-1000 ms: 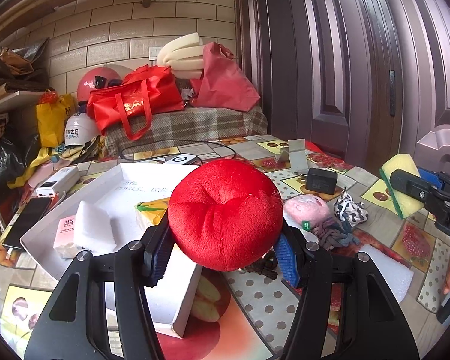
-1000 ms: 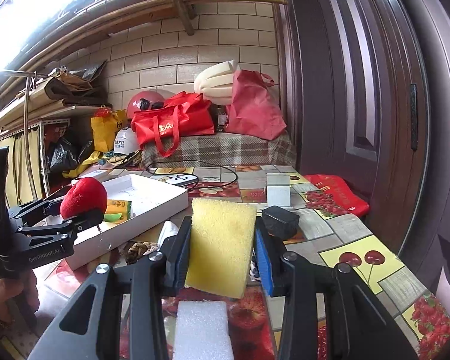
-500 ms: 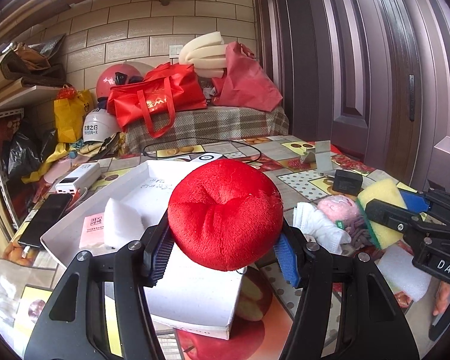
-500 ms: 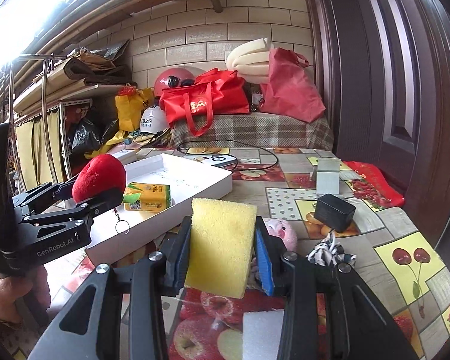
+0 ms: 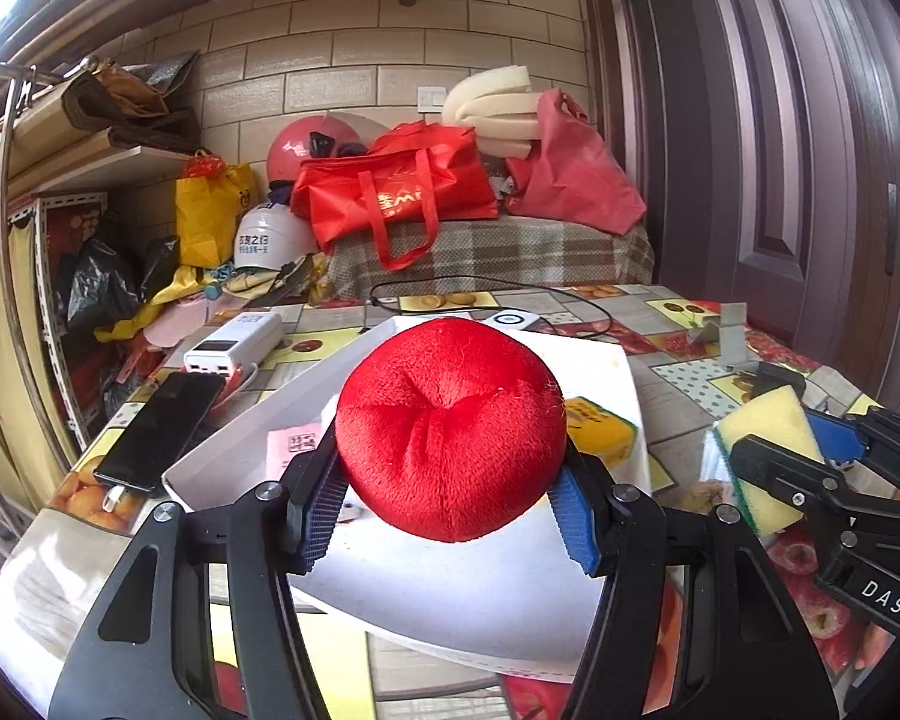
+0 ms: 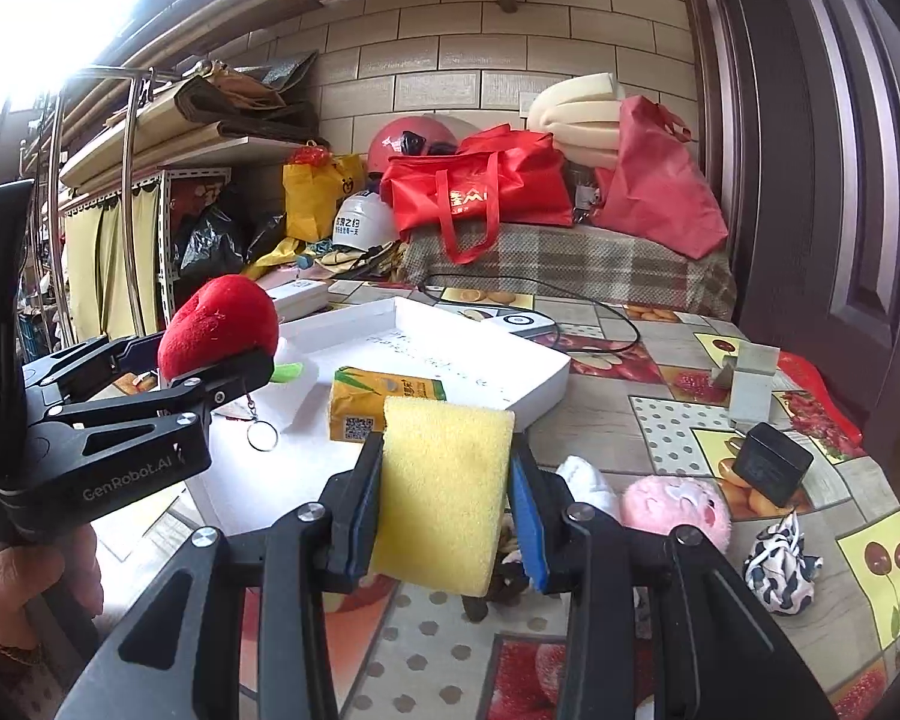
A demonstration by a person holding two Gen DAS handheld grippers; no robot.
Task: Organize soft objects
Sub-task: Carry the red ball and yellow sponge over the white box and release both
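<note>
- Plush (image 5: 450,432) is sitting clamped between my left gripper's (image 5: 450,510) blue pads, hanging over the near end of the white tray (image 5: 576,360).
- I'm gripping the sponge (image 6: 444,489) upright in the right gripper (image 6: 447,516), long axis vertical; it is hanging short of the tray's near wall (image 6: 540,396).
- I'm judging the left load the nearer one to drop: the tray lies directly below and ahead of it, while the right must travel forward and leftward.
- I'm watching the juice carton (image 6: 384,405), lying in the tray just beyond the sponge.
- Pink toy (image 6: 675,507) is waiting on the table (image 6: 678,420).
</note>
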